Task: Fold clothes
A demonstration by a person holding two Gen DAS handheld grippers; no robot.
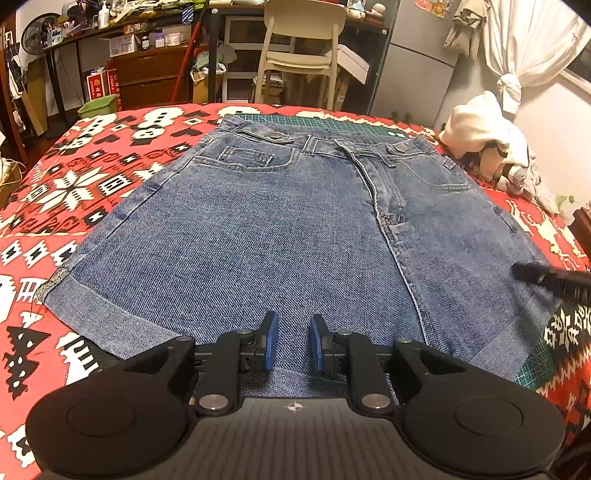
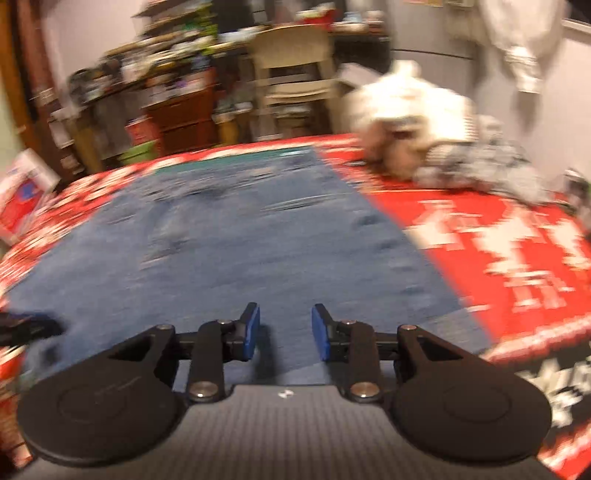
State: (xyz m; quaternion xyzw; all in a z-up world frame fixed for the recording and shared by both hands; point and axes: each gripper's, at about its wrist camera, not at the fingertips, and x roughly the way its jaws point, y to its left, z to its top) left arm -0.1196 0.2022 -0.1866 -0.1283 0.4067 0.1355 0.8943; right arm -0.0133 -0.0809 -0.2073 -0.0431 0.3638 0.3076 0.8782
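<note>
Denim shorts [image 1: 280, 229] lie flat and front side up on a red patterned blanket [image 1: 85, 184], waistband at the far end, cuffed leg hems at the near end; a green cutting mat [image 1: 535, 369] shows under the garment at its far edge and near right corner. Left gripper [image 1: 291, 345] sits low at the near hem, roughly at the middle of the shorts; its blue pads [image 1: 271, 343] stand apart with denim visible in the gap, gripping nothing; whether they touch the cloth cannot be told. A black finger of the right gripper [image 1: 550, 280] enters the left wrist view from the right, over the right leg of the shorts. In the right wrist view, heavily blurred, the right gripper [image 2: 285, 332] is above the near right part of the shorts [image 2: 240, 258]; its jaws are parted and empty. A heap of white and grey clothing [image 1: 487, 147] rests on the blanket near the far right corner, apart from the shorts; a cream chair [image 1: 301, 51] and a cluttered desk [image 1: 122, 33] stand beyond the bed.
</note>
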